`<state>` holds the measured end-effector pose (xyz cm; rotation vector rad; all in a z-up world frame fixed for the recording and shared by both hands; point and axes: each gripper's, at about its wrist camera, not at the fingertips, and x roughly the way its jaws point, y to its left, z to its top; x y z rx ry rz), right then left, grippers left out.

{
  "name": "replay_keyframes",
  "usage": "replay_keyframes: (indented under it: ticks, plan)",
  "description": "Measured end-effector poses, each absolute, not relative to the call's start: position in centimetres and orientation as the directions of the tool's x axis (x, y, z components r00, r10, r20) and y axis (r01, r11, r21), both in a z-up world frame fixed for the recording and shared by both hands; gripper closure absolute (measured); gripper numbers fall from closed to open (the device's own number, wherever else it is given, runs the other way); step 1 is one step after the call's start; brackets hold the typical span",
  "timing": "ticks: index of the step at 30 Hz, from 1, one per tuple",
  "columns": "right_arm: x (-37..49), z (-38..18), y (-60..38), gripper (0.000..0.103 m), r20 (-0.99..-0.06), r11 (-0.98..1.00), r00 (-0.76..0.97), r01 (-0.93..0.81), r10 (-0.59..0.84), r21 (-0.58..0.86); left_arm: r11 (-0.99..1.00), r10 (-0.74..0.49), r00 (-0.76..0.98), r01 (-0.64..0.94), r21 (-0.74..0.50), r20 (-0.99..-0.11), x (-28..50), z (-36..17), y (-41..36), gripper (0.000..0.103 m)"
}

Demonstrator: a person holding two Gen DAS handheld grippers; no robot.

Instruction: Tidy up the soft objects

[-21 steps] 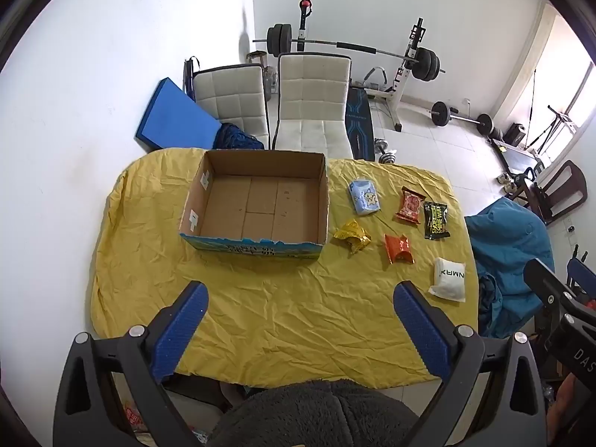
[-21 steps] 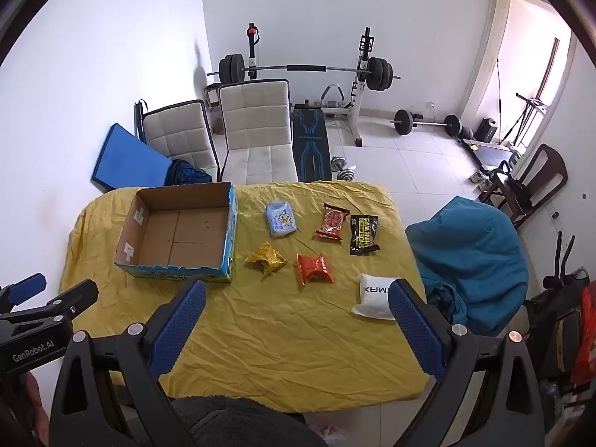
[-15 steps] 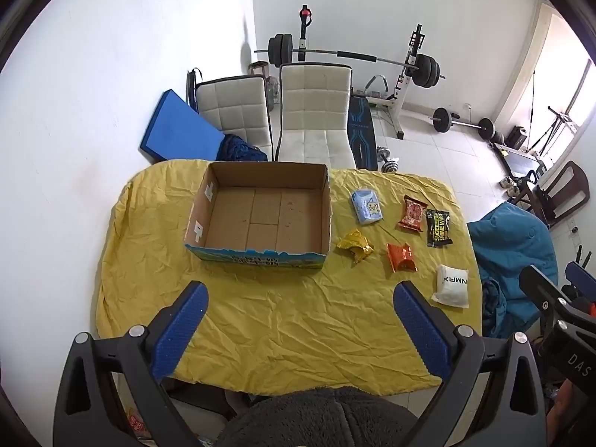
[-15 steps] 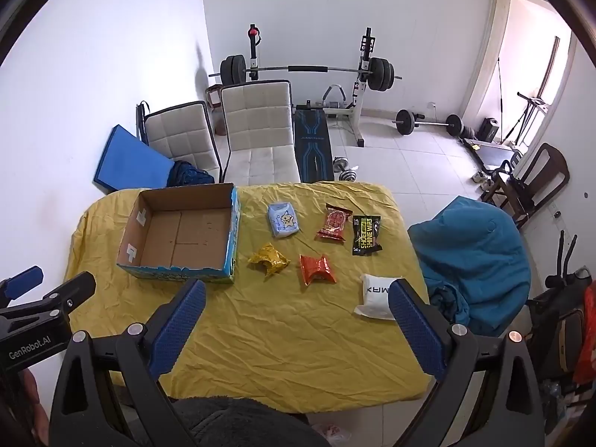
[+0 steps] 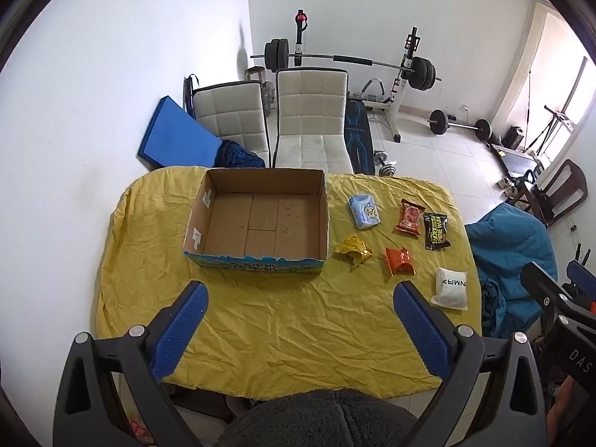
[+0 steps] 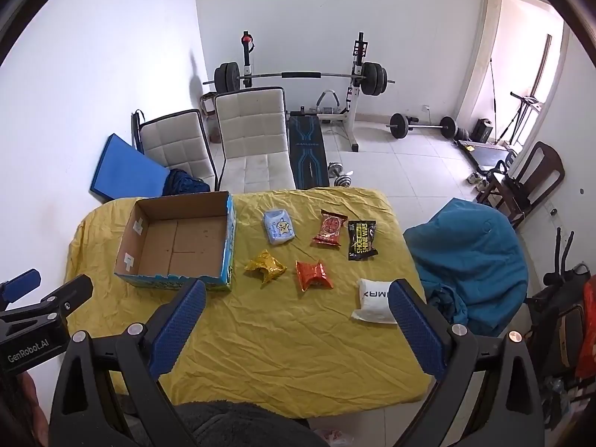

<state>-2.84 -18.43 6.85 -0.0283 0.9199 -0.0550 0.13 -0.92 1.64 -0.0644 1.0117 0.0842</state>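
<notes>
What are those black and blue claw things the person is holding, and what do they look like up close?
Each is a hand-held gripper: the left gripper and right gripper have black plastic frames with triangular cut-outs and silver screws. Their two fingers carry blue pads with a bumpy, textured face. White lettering is printed on the side of the left gripper's body. Dark fuzzy clothing shows below.

Left gripper (image 5: 300, 298): view now pulled back and tilted higher; cardboard box (image 5: 260, 219) and six packets sit smaller and lower in its frame, more wall and barbell rack (image 5: 350, 61) above. Right gripper (image 6: 298, 298): same shift, slighter; white pouch (image 6: 372, 300) now partly behind its right finger (image 6: 417, 331).
</notes>
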Motion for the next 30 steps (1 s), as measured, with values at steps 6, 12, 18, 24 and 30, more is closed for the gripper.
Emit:
replay_keyframes:
  ticks: [6, 12, 18, 24, 30]
  plan:
    - [-2.8, 6.7, -18.5, 0.003, -0.795, 0.998, 0.603, 0.042, -0.065, -0.050, 0.996, 0.033, 0.527, -0.089, -0.016, -0.849, 0.5, 1.5, -1.1, 0.001]
    - [-2.7, 6.7, -18.7, 0.003, -0.787, 0.997, 0.612, 0.052, -0.075, -0.055, 0.996, 0.027, 0.522, -0.090, -0.023, -0.852, 0.7, 1.3, -1.1, 0.001]
    - [-2.5, 6.5, -18.6, 0.003, -0.790, 0.998, 0.610, 0.042, -0.065, -0.050, 0.996, 0.030, 0.523, -0.092, -0.022, -0.852, 0.7, 1.1, -1.0, 0.001]
    - [-2.2, 6.2, -18.6, 0.003, -0.789, 0.998, 0.611, 0.039, -0.067, -0.055, 0.995, 0.030, 0.520, -0.094, -0.022, -0.854, 0.8, 1.2, -0.8, 0.001]
    - [-1.9, 6.1, -18.8, 0.003, -0.787, 0.997, 0.613, 0.040, -0.071, -0.058, 0.995, 0.029, 0.520, -0.095, -0.024, -0.854, 1.2, 1.1, -0.7, 0.001]
